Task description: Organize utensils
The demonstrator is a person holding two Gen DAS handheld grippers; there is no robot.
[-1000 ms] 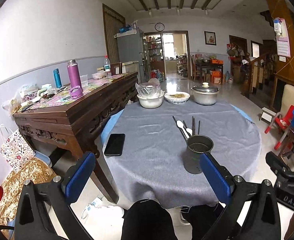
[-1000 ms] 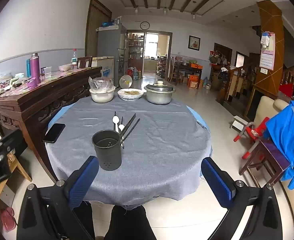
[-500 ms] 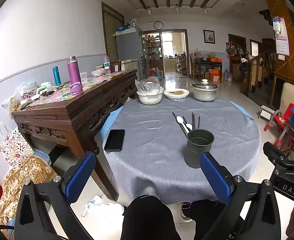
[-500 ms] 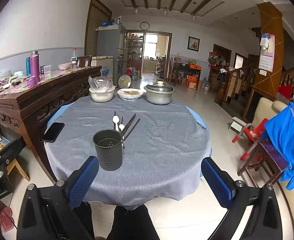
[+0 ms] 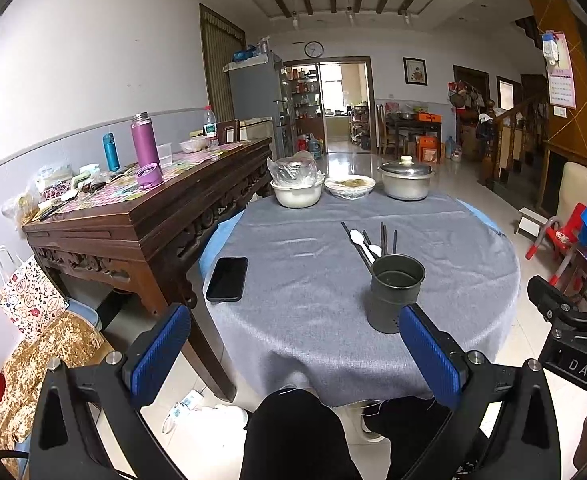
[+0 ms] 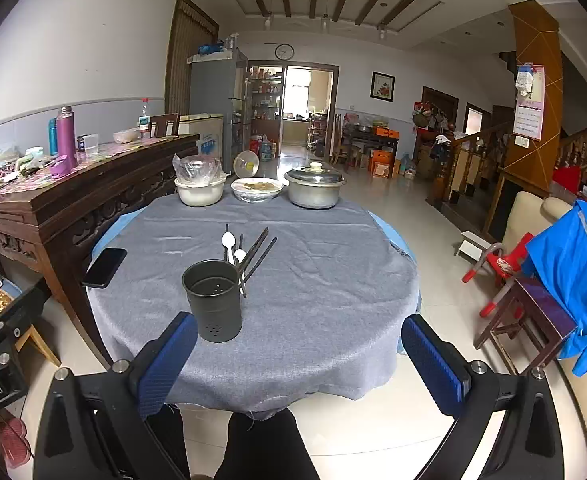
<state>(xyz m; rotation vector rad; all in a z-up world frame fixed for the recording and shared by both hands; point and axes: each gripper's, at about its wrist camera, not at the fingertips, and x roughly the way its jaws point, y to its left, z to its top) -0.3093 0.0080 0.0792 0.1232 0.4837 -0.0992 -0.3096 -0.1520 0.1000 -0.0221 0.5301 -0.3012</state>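
A dark grey utensil holder (image 5: 396, 293) (image 6: 213, 300) stands empty near the front of the round table with the grey cloth (image 5: 313, 300) (image 6: 313, 280). Just behind it lie two white spoons (image 5: 362, 240) (image 6: 228, 241) and several dark chopsticks (image 5: 385, 236) (image 6: 258, 254) flat on the cloth. My left gripper (image 5: 295, 356) is open and empty, held in front of the table edge. My right gripper (image 6: 299, 360) is open and empty, also in front of the edge, with the holder just beyond its left finger.
A black phone (image 5: 227, 278) (image 6: 104, 267) lies at the table's left edge. A white bowl (image 5: 296, 194), a dish (image 5: 349, 186) and a lidded metal pot (image 5: 406, 182) stand at the far side. A cluttered wooden sideboard (image 5: 141, 216) stands left. A stool with a blue garment (image 6: 565, 280) stands right.
Both grippers have drifted slightly; the table and holder sit a little higher and closer in the views. Nothing on the table has moved.
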